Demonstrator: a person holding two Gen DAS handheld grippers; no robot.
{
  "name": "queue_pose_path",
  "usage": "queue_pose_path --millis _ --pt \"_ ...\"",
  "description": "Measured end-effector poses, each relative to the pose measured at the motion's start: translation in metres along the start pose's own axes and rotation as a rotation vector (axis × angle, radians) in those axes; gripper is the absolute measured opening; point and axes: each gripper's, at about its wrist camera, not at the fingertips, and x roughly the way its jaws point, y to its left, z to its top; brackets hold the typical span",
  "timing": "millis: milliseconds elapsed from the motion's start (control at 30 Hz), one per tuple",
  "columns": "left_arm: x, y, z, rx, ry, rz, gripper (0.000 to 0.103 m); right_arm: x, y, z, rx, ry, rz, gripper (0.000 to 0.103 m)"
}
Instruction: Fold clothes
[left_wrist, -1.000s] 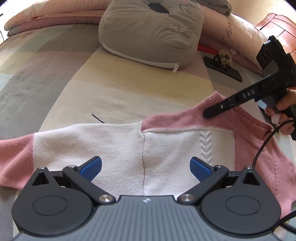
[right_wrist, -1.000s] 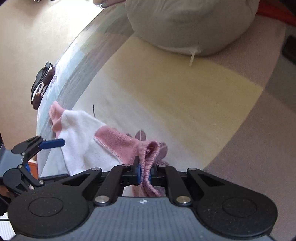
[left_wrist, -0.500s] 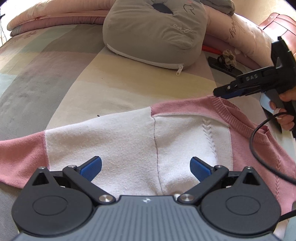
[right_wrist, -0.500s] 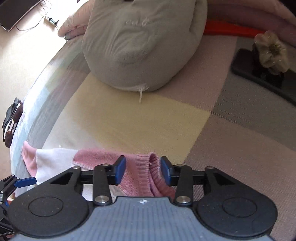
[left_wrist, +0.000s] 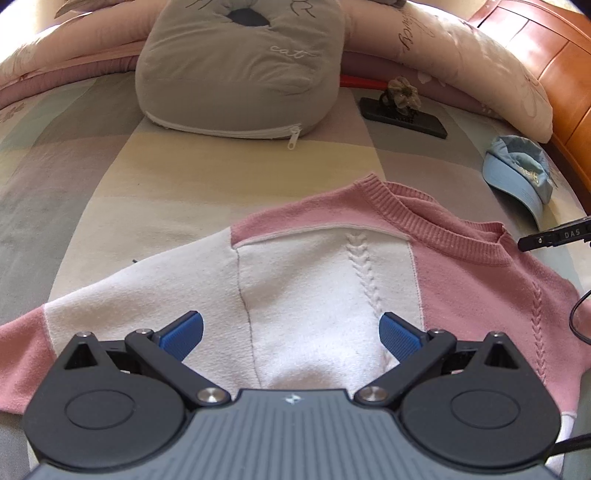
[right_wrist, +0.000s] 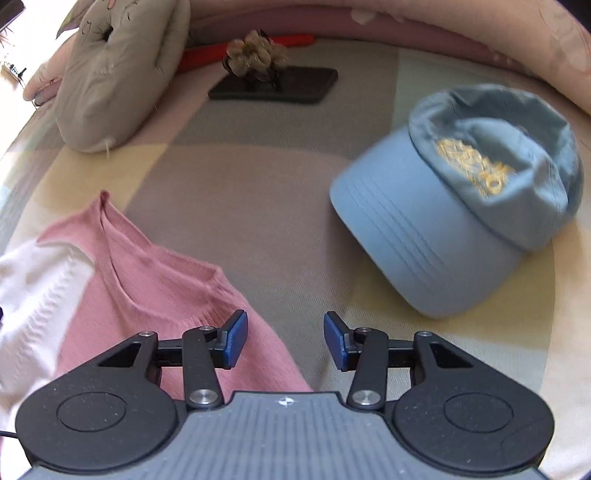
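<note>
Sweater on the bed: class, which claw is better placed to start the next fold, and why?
Probably the left claw: it hangs open over the sweater, pads either side of the white panel. The right claw, also open, sits at the sweater's edge, mostly over bare bed.

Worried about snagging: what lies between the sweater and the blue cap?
Only bare checked bedcover separates the sweater from the blue cap, clearest in the right wrist view.

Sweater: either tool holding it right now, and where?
Nothing held. Left tool is open over the sweater; right tool is open beside its pink shoulder, gripping nothing.
</note>
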Motion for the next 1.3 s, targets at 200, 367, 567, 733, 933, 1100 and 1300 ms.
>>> queue_pose_path --millis 200,367,567,733,933,1100,1300 --pt "0.003 -0.016 0.002 0.056 0.016 -0.004 0.101 0.008 0.027 -0.001 -0.154 -0.002 -0.079 0.016" --pt "0.002 -0.019 0.003 0.067 0.009 -0.002 0.101 0.009 0.032 0.014 -0.194 -0.02 -0.169 0.012" --pt "0.003 -0.014 0.002 0.04 0.015 0.016 0.101 0.01 0.038 0.032 -0.242 -0.042 -0.277 0.003" --pt "0.002 -0.007 -0.002 0.022 0.023 0.028 0.101 0.009 0.049 0.032 -0.244 -0.049 -0.185 0.019" --pt "0.002 0.002 -0.005 0.018 0.028 0.03 0.101 0.014 0.05 0.025 -0.209 -0.016 -0.097 0.043" --pt "0.005 0.007 -0.01 0.014 0.039 0.03 0.101 0.015 0.034 0.006 -0.194 0.042 -0.073 0.039" --pt "0.011 0.005 -0.007 0.007 0.044 0.017 0.101 0.011 0.052 0.005 -0.266 0.027 -0.152 0.012"
